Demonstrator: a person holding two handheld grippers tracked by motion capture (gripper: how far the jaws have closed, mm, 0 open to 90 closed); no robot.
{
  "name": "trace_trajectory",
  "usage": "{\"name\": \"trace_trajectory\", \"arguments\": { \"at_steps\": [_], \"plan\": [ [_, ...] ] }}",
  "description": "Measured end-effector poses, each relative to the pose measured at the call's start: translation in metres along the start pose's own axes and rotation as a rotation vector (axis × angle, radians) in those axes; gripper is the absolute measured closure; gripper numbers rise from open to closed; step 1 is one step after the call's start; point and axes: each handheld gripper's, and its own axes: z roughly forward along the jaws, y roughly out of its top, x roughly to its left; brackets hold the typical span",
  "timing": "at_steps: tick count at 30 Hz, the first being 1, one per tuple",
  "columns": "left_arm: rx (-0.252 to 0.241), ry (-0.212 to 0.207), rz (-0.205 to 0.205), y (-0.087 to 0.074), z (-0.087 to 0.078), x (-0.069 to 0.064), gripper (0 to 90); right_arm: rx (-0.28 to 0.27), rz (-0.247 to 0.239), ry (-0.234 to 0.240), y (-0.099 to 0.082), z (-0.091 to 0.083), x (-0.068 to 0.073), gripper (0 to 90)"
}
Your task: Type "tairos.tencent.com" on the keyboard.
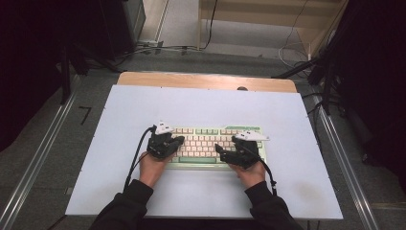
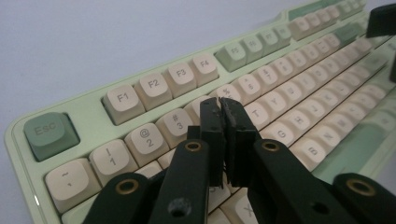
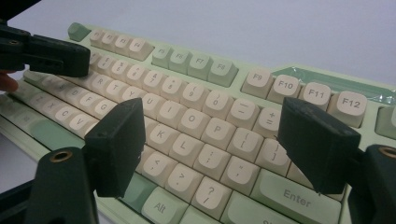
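A pale green keyboard (image 1: 210,130) with cream keys lies in the middle of the white tabletop (image 1: 201,103). My left gripper (image 1: 179,140) is over its left end, and in the left gripper view its jaws (image 2: 223,105) stand pressed together with nothing between them, tips just above the number row near the 4 and 5 keys of the keyboard (image 2: 154,84). My right gripper (image 1: 225,143) is over the right half. In the right gripper view it (image 3: 212,109) is open wide above the letter keys around P and L of the keyboard (image 3: 196,65), holding nothing.
The white board rests on a wooden table whose far edge (image 1: 206,79) shows behind it. Metal rails (image 1: 38,158) run along both sides on the floor. Cables (image 1: 158,48) and dark stands lie beyond the table. The left gripper (image 3: 46,56) shows far off in the right gripper view.
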Motion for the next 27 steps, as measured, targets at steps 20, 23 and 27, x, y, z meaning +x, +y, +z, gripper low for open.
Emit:
{"name": "trace_trajectory", "arguments": {
  "at_steps": [20, 23, 27],
  "plan": [
    [-0.132, 0.057, -0.096, -0.002, -0.021, -0.002, 24.6, -0.006, -0.03, 0.051, -0.001, 0.001, 0.003, 52.4],
    [-0.129, 0.062, -0.1, -0.004, -0.022, -0.002, 23.6, 0.004, -0.043, 0.065, -0.001, 0.003, 0.005, 59.9],
    [-0.13, 0.067, -0.1, -0.006, -0.025, -0.001, 23.6, 0.008, -0.065, 0.081, 0.0, 0.006, 0.01, 74.0]
  ]
}}
